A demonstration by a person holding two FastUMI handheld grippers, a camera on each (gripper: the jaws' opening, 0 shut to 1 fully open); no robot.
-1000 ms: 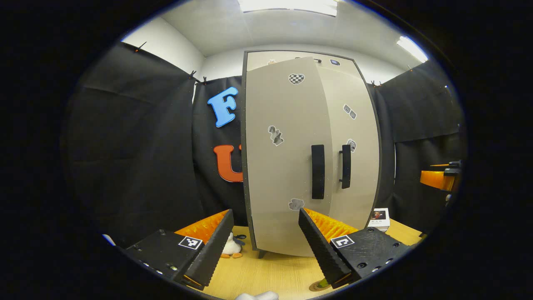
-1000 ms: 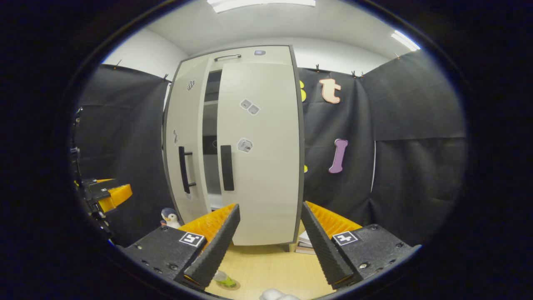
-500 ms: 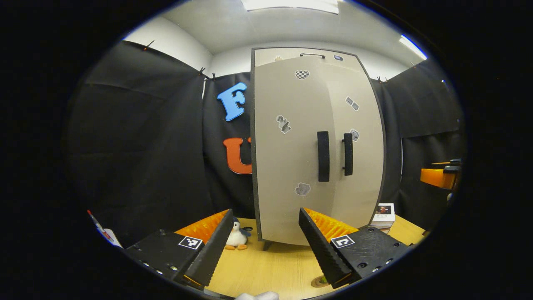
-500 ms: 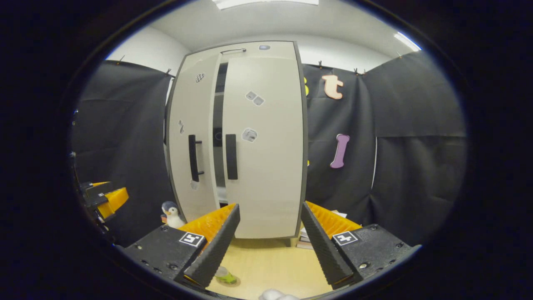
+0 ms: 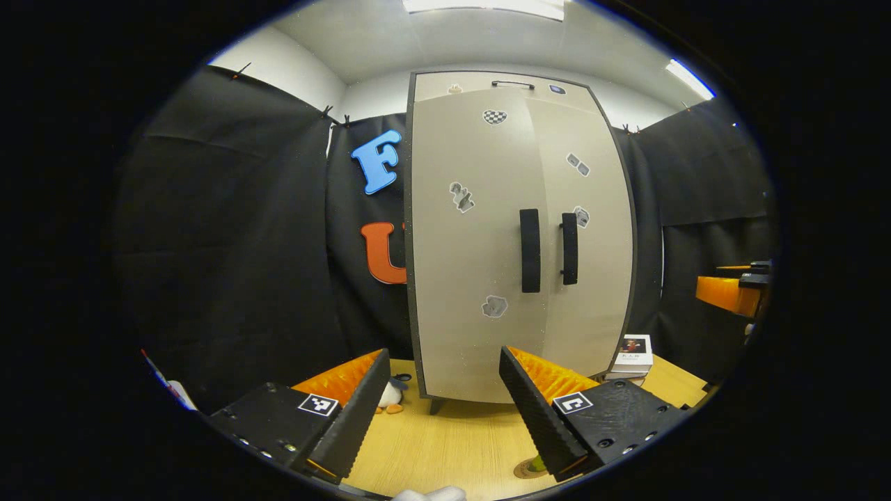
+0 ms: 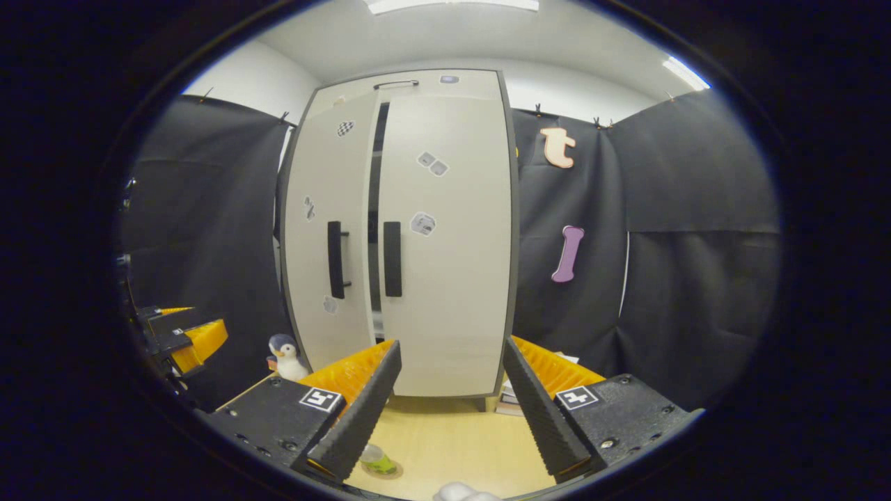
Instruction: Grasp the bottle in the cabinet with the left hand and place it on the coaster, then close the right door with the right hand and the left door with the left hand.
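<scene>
1. Left gripper [image 5: 445, 410] hangs back from the cabinet [image 5: 518, 236], fingers spread wide, holding nothing. Right gripper [image 6: 449, 410] is the same: spread and empty.
2. Bottle [image 6: 376, 460] sits on the coaster [image 6: 384, 472] on the table [image 6: 452, 445], low between the right gripper's fingers.
3. Right door [image 6: 445, 236] looks shut. Left door [image 6: 324, 236] looks nearly shut, with a dark slit beside it in the right gripper view.
4. Risk, I'd say: calling it done with that door ajar, or dropping a gripper and tipping the bottle just below.
</scene>
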